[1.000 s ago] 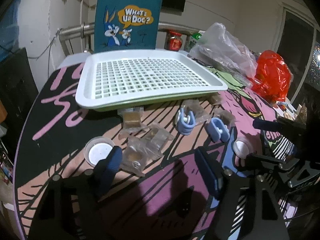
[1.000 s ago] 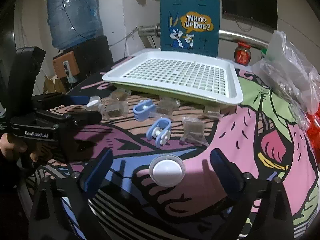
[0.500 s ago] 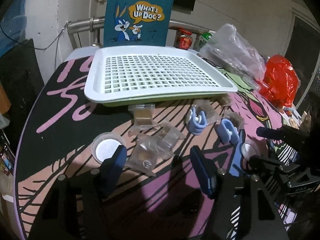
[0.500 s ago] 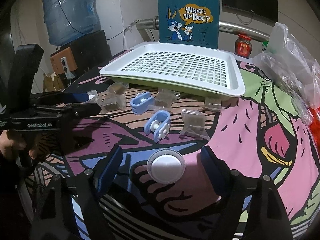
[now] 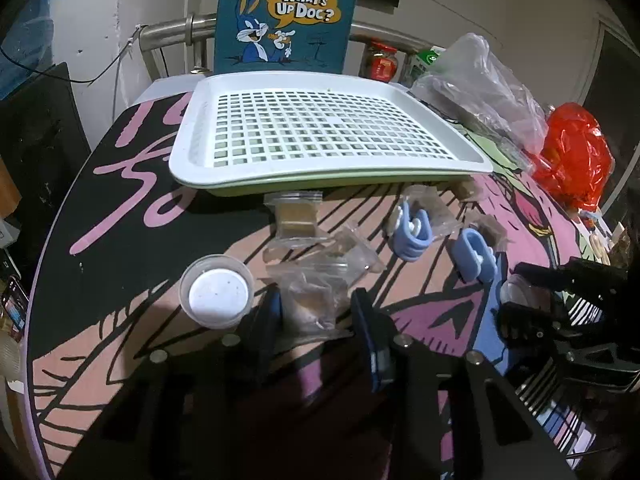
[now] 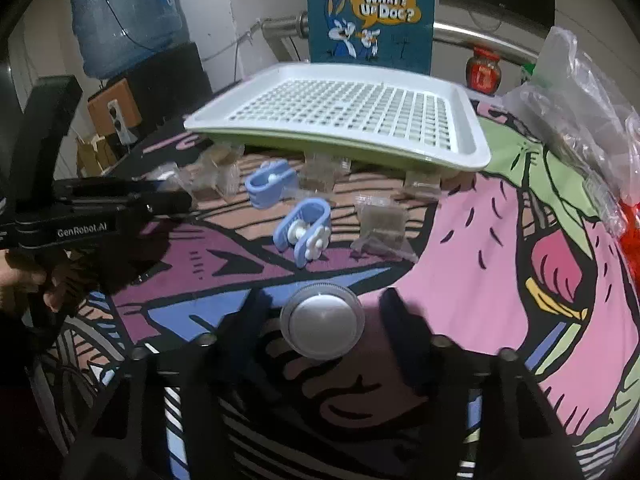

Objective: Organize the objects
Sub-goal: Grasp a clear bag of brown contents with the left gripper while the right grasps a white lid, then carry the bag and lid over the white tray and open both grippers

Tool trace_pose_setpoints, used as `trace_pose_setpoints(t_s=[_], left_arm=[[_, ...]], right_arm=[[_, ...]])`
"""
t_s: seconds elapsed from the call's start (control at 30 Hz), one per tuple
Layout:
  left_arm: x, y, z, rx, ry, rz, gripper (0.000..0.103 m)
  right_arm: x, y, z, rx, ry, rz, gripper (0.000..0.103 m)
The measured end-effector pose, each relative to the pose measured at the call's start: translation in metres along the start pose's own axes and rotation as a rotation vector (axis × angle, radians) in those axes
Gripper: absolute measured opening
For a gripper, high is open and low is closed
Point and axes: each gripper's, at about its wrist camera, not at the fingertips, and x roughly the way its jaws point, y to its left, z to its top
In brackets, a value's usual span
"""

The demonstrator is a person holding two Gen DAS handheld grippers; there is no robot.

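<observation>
Near the table's [image 5: 120,208] front, the left gripper [image 5: 316,312] is closing around a clear bag [image 5: 310,300], the right gripper [image 6: 320,320] around a round lid [image 6: 322,322]; the tray's [image 5: 320,168] near edge is lying well beyond both.

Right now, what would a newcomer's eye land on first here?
Probably the white slotted tray, empty at the back of the cartoon-print table, and the teal "What's Up Doc?" bag behind it. Nearer, the right tongs are closing around a round lidded cup.
</observation>
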Motion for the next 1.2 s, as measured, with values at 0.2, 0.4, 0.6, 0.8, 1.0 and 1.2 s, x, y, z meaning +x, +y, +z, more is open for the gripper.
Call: trace_pose_setpoints(t_s=[0.2,0.4,0.6,0.8,1.0,1.2], left_arm=[[-0.003,-0.002,0.000,0.014,-0.015,0.001,0.028],[-0.010,-0.005,0.000,0.029,-0.047,0.018,0.028],[-0.013,-0.008,0.001,0.045,-0.066,0.029,0.028],[-0.016,-0.009,0.001,0.048,-0.083,0.033,0.027],[-0.025,-0.007,0.000,0.039,-0.131,0.003,0.027],[-0.035,-0.006,0.007,0.046,-0.155,-0.001,0.027]], right_arm=[[-0.002,0.006,-0.002,-0.032,-0.007,-0.013,0.039],[-0.008,0.005,-0.001,-0.026,-0.041,0.003,0.039],[-0.013,0.013,0.004,-0.057,-0.092,0.016,0.039],[-0.014,0.020,0.011,-0.072,-0.145,0.023,0.039],[-0.017,0.017,0.012,-0.059,-0.166,0.025,0.039],[-0.029,0.015,0.022,-0.070,-0.194,0.033,0.039]])
